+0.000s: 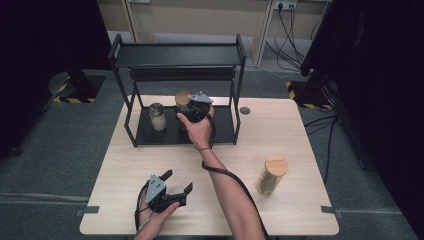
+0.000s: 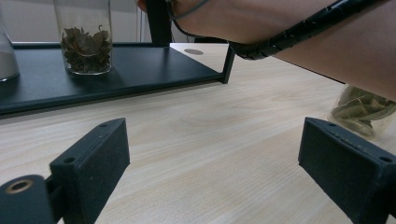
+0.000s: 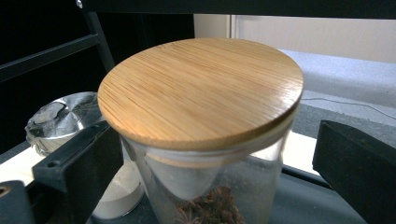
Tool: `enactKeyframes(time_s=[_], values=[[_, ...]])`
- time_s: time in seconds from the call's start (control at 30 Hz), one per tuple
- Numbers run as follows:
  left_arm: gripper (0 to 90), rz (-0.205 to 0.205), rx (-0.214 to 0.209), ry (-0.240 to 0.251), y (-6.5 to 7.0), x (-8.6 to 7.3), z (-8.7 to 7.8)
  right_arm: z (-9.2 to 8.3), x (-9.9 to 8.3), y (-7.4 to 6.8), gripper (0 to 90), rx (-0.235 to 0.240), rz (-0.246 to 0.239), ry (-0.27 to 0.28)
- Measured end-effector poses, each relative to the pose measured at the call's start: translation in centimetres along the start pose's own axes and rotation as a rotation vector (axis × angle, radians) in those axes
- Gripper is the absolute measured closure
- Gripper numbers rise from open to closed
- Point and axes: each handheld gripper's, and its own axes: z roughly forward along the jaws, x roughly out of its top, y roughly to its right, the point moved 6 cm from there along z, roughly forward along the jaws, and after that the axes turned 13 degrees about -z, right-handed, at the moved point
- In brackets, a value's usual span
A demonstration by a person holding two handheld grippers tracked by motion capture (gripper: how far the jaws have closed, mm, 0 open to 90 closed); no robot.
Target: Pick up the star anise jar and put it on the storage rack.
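Star anise (image 3: 210, 210) under bamboo lid (image 3: 201, 88)

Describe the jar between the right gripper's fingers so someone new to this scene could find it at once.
Start at the black two-tier rack at the table's far edge. On its bottom shelf, the right gripper stands open around a clear glass jar with a round bamboo lid, dark dried spice inside. The smaller jar to its left holds white powder and has a clear, shiny top instead.

Jar (image 3: 205, 154) bottom cut off below.
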Motion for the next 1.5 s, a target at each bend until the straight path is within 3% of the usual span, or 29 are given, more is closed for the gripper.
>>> enactKeyframes(time_s=[0.97, 1.5], values=[[8.1, 0.002, 0.002, 0.002, 0.0, 0.0, 0.0, -2.5, 0.6, -1.2, 1.5, 0.064, -0.026, 0.014], [8.1, 0.005, 0.005, 0.001, 0.0, 0.0, 0.0, -4.7, -0.3, -1.4, 1.6, 0.084, -0.028, 0.007]])
